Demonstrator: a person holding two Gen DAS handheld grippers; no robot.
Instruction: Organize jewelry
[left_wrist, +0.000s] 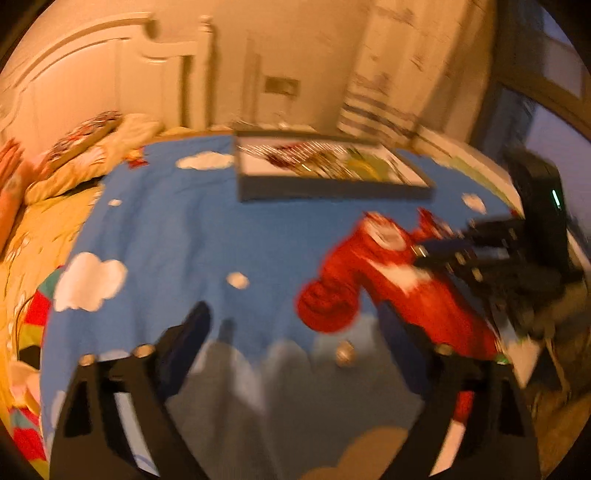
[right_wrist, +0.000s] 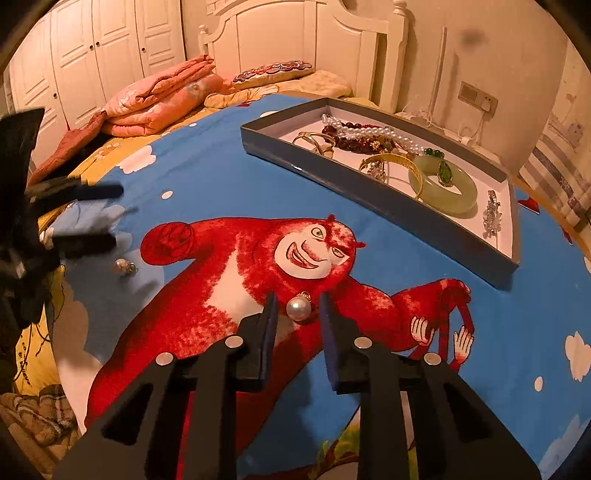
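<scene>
A pearl earring (right_wrist: 299, 308) lies on the red bear print of the bedspread, between the fingers of my right gripper (right_wrist: 298, 301), which is open around it with a gap on each side. A second pearl earring (right_wrist: 123, 266) lies at the left, just below my left gripper (right_wrist: 98, 216), which is open above it; it also shows in the blurred left wrist view (left_wrist: 345, 353), between the open fingers of my left gripper (left_wrist: 295, 317). A grey jewelry tray (right_wrist: 373, 194) at the back holds pearl and red bead strands, gold bangles, a jade bangle (right_wrist: 448, 190) and a crystal clip.
The blue cartoon bedspread (right_wrist: 229, 173) covers the bed. Folded pink quilts (right_wrist: 162, 99) and pillows lie by the white headboard (right_wrist: 295, 33). The bed edge runs along the left. My right gripper shows at the right of the left wrist view (left_wrist: 424, 254).
</scene>
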